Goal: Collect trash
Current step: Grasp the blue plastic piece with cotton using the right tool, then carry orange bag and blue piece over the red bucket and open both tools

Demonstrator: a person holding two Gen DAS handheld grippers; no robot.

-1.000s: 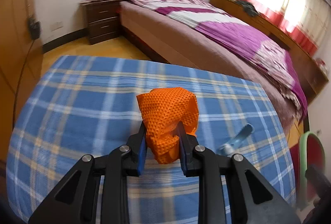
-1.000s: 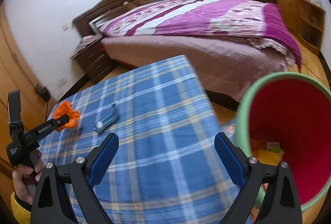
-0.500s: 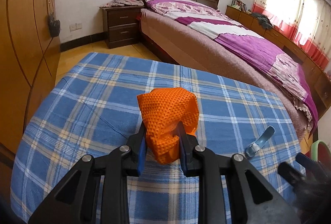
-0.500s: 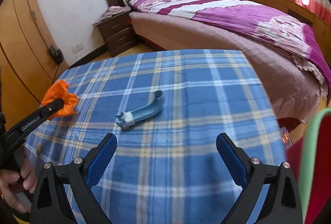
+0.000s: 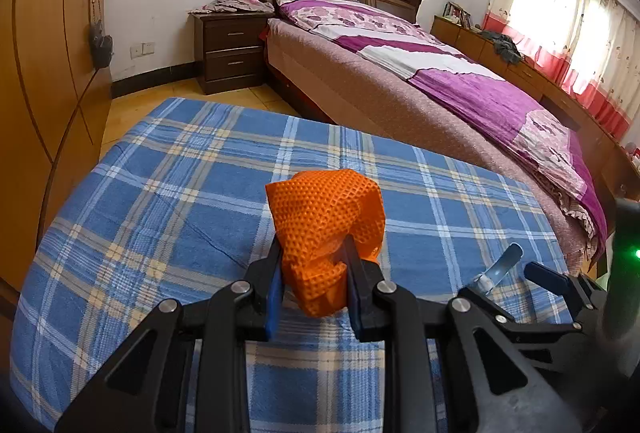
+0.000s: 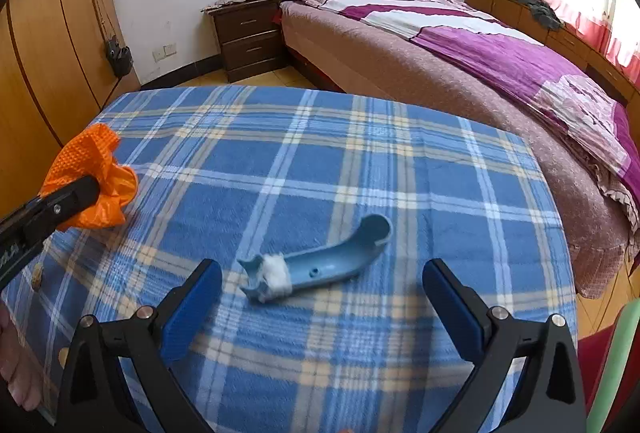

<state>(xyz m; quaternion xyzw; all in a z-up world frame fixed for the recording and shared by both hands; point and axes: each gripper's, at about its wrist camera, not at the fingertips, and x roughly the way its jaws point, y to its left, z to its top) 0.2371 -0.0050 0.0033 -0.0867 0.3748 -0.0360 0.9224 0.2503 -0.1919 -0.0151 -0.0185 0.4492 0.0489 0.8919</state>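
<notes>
Holding a crumpled orange glove, the left tongs are squeezed tight on its lower part, just above the blue checked surface. The glove looks soft, thin and very light, so it will squash and flop, and a firm pinch on the bunched middle should keep it from slipping out. The right tongs are wide apart and hold nothing. Between and just past them lies a blue plastic piece with a white fluffy wad at one end, flat on the surface. It looks hard, light and a bit smooth, so I think the straight middle part is the best place to grab. A green-rimmed red bin peeks in at the right edge.
</notes>
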